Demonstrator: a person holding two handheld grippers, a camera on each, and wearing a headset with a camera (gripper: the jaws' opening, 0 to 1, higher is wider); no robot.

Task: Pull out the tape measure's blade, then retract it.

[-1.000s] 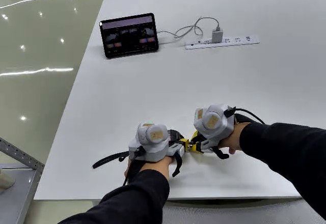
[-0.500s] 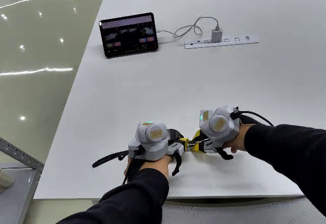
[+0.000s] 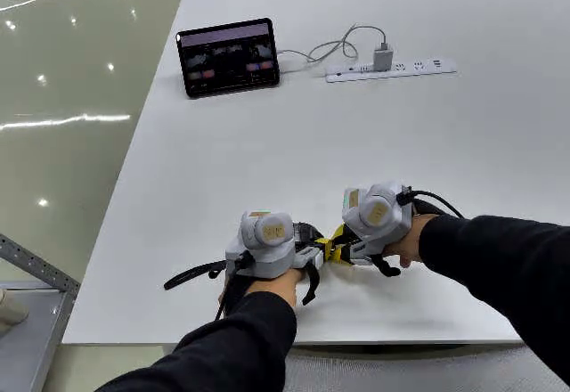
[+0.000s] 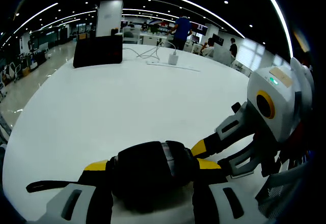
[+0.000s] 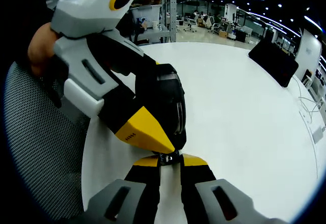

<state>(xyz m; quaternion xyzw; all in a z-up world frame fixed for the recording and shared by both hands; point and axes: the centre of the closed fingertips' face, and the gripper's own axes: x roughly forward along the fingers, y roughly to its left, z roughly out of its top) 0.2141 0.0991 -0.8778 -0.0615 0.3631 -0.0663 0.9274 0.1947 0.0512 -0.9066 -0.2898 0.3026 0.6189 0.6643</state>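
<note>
We see a white table (image 3: 267, 142) over a glossy floor (image 3: 62, 71) mirroring ceiling light strips (image 4: 278, 14); a metal rack (image 3: 31, 272) stands off its near-left corner.

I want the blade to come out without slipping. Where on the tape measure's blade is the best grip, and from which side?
Grip the end hook at the lower edge of the case, the only blade part outside it. Come low along the table from the side away from the left gripper, which clamps the case, so the pull runs straight. The right gripper sits shut there.

Tape measure (image 3: 307, 232), left tongs (image 3: 316, 251), right tongs (image 3: 337, 254)
</note>
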